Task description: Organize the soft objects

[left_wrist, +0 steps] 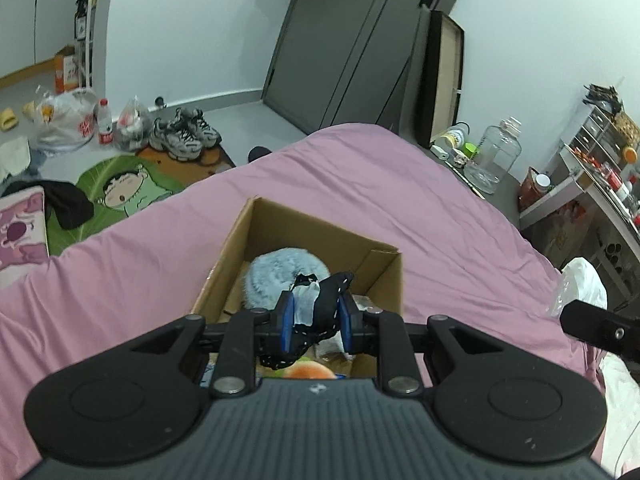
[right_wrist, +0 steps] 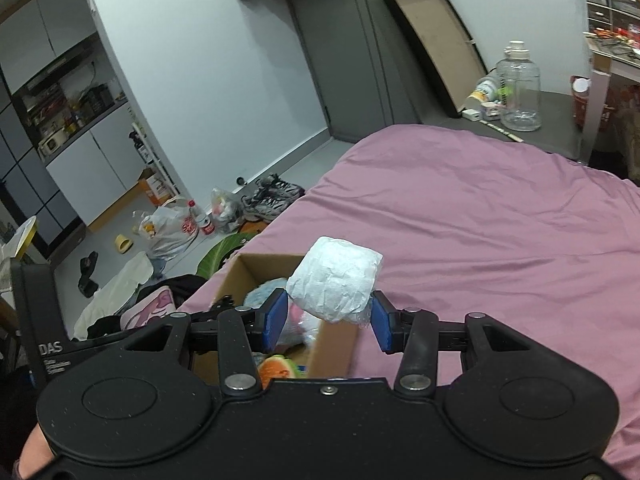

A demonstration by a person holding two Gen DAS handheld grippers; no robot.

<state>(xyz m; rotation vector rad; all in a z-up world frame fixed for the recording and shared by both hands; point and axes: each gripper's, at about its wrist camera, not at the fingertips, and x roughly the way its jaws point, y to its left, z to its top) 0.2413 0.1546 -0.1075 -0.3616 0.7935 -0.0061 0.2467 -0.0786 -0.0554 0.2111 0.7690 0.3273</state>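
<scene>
An open cardboard box (left_wrist: 384, 280) stands on the pink bed (left_wrist: 400, 184). Inside lie a fluffy light-blue soft item (left_wrist: 280, 276) and an orange plush piece (left_wrist: 312, 370). My left gripper (left_wrist: 316, 316) is shut on a black-and-white cloth item (left_wrist: 320, 300) and holds it over the box. In the right wrist view my right gripper (right_wrist: 330, 316) holds a white wrapped paper roll (right_wrist: 336, 280) between its pads above the box's (right_wrist: 336, 344) right wall. The blue soft item (right_wrist: 260, 294) and orange plush (right_wrist: 276, 366) show below.
Floor left of the bed holds sneakers (left_wrist: 184, 136), plastic bags (left_wrist: 68, 120), a bottle (left_wrist: 105, 122) and a green cartoon mat (left_wrist: 120, 192). A nightstand with a clear jar (left_wrist: 496, 152) and cluttered shelves (left_wrist: 600, 160) stand at the right. A white bag (left_wrist: 584, 284) lies by the bed's right edge.
</scene>
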